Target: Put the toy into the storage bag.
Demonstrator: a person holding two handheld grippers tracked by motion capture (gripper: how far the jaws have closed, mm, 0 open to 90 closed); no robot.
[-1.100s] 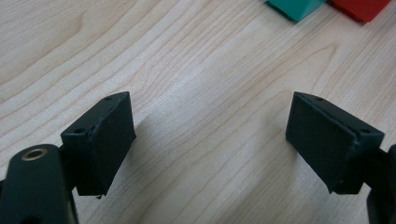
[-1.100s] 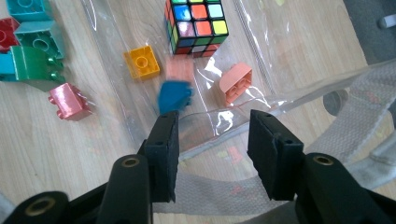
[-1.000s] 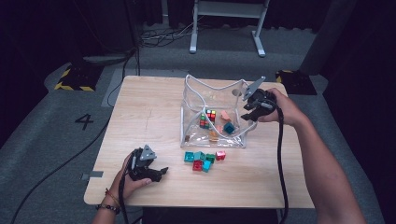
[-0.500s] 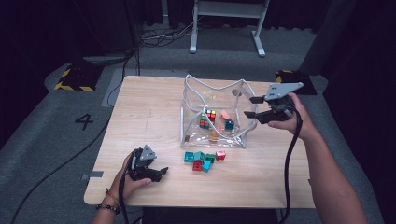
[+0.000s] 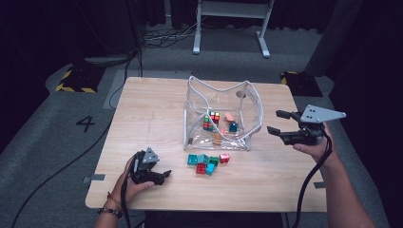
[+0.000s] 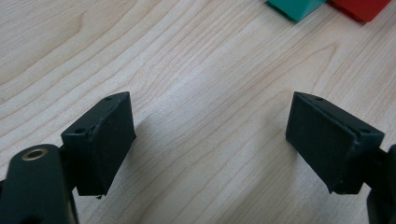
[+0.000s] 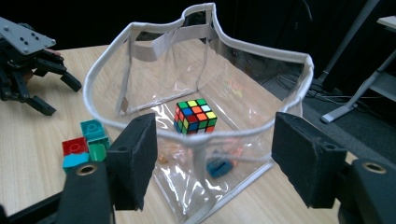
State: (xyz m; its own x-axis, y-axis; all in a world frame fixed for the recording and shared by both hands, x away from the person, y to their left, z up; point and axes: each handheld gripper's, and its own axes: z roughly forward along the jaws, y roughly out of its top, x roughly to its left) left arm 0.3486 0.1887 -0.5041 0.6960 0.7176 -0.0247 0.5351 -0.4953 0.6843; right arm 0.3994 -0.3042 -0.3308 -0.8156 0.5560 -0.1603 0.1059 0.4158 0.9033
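Observation:
A clear plastic bag [image 5: 247,102] with white trim stands open in the middle of the wooden table [image 5: 152,118]. Inside it lie a colour cube [image 5: 211,119] [image 7: 195,116] and a few small toy pieces. Loose red, teal and green blocks [image 5: 207,163] [image 7: 86,144] lie just in front of the bag. My right gripper [image 5: 275,122] [image 7: 215,140] hovers to the right of the bag and faces it. Its jaws have just been opening, and nothing is between them. My left gripper [image 5: 161,176] [image 6: 210,135] rests open on the table at the front left, with bare wood between its jaws.
In the left gripper view, a teal block [image 6: 294,5] and a red block [image 6: 359,5] lie just beyond the jaws. A grey floor with cables and a white stand [image 5: 228,28] lies past the table's far edge. A "4" marks the floor [image 5: 88,124].
My right gripper has drawn away from the bag's right rim, off to the right, and its jaws have spread apart. The left gripper has stayed put.

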